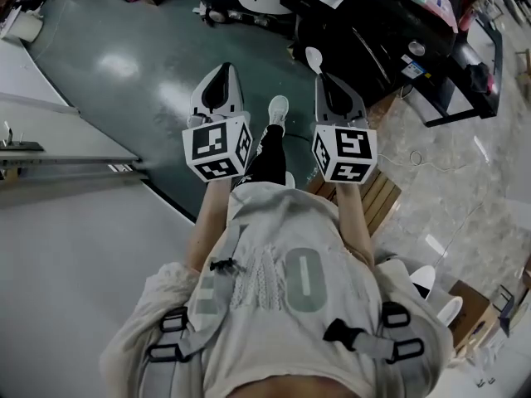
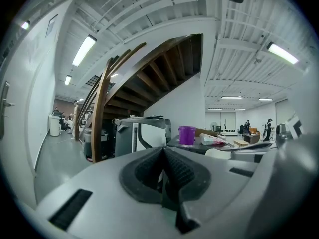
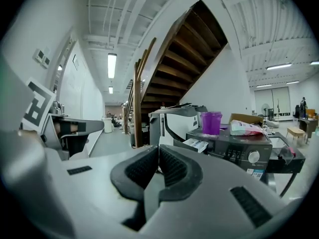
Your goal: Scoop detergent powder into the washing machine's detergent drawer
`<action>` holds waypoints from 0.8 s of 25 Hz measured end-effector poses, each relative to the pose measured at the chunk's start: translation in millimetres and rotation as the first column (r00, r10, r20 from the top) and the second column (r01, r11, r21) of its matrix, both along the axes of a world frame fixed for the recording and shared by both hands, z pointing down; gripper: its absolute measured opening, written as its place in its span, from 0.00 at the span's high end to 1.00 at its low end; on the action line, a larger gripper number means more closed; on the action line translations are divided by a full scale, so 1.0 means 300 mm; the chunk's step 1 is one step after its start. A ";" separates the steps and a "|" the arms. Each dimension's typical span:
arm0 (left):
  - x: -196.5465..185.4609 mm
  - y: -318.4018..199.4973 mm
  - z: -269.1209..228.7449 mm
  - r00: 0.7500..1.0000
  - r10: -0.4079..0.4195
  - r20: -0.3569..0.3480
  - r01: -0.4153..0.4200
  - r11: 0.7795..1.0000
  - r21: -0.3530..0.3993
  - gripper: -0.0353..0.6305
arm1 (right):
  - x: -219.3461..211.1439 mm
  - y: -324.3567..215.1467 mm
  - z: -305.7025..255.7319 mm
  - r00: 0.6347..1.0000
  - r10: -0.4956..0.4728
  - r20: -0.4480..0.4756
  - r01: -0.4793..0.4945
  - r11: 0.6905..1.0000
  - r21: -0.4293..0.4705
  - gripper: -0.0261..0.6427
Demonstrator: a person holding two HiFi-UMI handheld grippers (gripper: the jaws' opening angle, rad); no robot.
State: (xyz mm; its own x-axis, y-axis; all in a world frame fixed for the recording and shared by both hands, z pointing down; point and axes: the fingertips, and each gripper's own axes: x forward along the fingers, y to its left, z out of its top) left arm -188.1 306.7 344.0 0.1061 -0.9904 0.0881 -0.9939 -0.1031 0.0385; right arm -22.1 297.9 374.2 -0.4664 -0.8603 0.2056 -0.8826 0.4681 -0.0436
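Head view: my left gripper (image 1: 222, 73) and right gripper (image 1: 324, 81) hang over the floor, with a white scoop (image 1: 314, 57) at the right one's tip.

Left gripper view: jaws closed on nothing.

Right gripper view: jaws pinched tight. The dark washing machine (image 3: 241, 151) stands ahead, well apart, and the print on the pouch (image 3: 246, 127) is unreadable.

On the black washing machine (image 3: 234, 151) sit a purple cup (image 3: 211, 122) and a pink-and-white bag (image 3: 246, 127), before it the grey right gripper (image 3: 158, 153) with its black-and-white patterned cube and a white scoop (image 1: 314, 56), over the dark green floor (image 1: 124, 81).
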 end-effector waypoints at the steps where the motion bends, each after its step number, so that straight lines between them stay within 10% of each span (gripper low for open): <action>1: 0.006 -0.031 -0.012 1.000 0.008 -0.001 -0.008 1.000 0.010 0.92 | 0.007 -0.025 -0.012 1.000 0.006 0.000 -0.006 1.000 0.009 0.96; 20: 0.255 -0.855 -0.115 0.972 0.229 -0.047 -0.226 0.973 0.051 0.92 | 0.182 -0.735 -0.160 0.986 0.155 -0.062 -0.150 0.985 0.086 0.96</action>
